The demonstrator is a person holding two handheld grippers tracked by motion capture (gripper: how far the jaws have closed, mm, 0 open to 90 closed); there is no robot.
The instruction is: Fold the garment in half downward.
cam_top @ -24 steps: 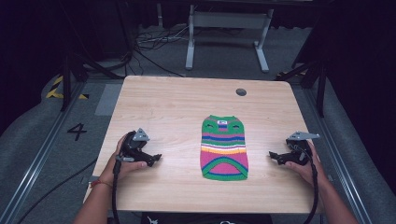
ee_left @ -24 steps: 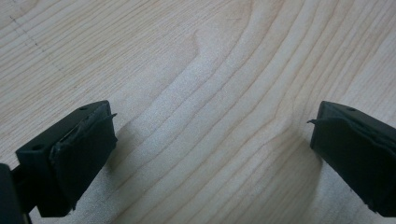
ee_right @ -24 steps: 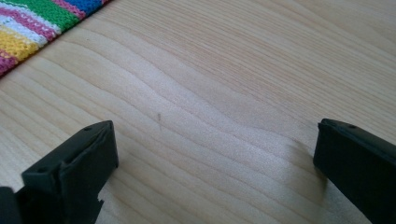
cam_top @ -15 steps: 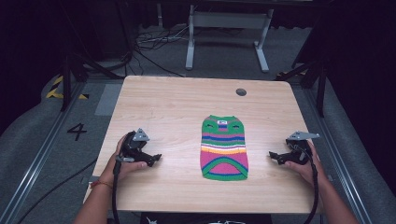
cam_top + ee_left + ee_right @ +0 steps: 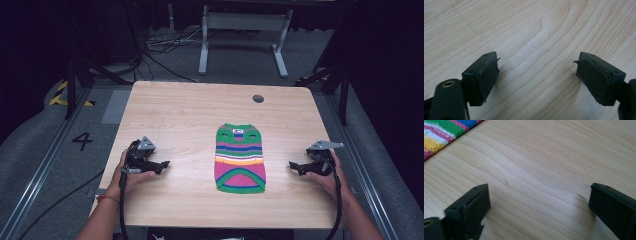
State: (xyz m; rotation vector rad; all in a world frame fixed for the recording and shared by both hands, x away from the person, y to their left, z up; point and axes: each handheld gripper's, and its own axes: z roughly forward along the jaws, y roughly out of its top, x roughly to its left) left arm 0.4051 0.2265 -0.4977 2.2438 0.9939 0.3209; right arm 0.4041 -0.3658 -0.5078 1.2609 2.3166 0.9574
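A small knitted sweater (image 5: 240,158) with green, blue, pink, yellow and white stripes lies flat on the wooden table (image 5: 190,115), right of centre, neck end away from me. My left gripper (image 5: 164,165) rests on the table at the left, well apart from the sweater, jaws wide open over bare wood (image 5: 536,67). At the right edge my right gripper (image 5: 294,166) also rests on the table, open and empty, pointing toward the sweater. A striped corner of the sweater (image 5: 441,132) shows at the top left of the right gripper view, beyond the spread jaws (image 5: 539,202).
A round cable hole (image 5: 258,98) sits near the table's far right edge. Beyond the table stand a grey metal frame (image 5: 240,30) and loose cables on the floor (image 5: 160,50). A floor marking "4" (image 5: 82,141) lies left of the table.
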